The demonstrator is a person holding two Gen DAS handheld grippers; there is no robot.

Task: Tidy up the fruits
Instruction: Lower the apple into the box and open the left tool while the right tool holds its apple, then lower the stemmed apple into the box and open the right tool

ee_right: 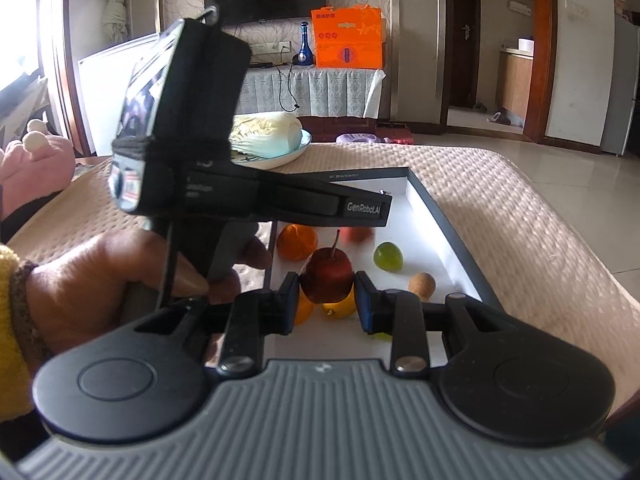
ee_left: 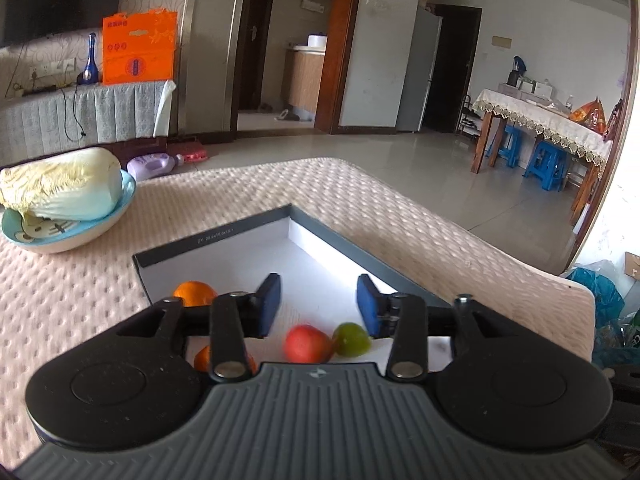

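Note:
A dark-rimmed white box [ee_left: 248,232] lies on the pink quilted table. In the left wrist view it holds an orange [ee_left: 195,293], a red fruit [ee_left: 307,344] and a green fruit [ee_left: 351,339]. My left gripper [ee_left: 318,304] is open and empty above the box. In the right wrist view my right gripper [ee_right: 326,300] is shut on a dark red apple [ee_right: 327,280] with a stem, held over the box [ee_right: 436,208]. Below it lie an orange [ee_right: 297,242], a green fruit [ee_right: 387,257], a small brown fruit [ee_right: 422,285] and a yellow fruit [ee_right: 340,309].
A blue bowl [ee_left: 68,236] with a napa cabbage [ee_left: 60,184] stands at the table's far left. The left hand-held gripper body [ee_right: 248,192] and the hand [ee_right: 100,288] cross the right wrist view. The table edge [ee_left: 520,264] drops off to the right of the box.

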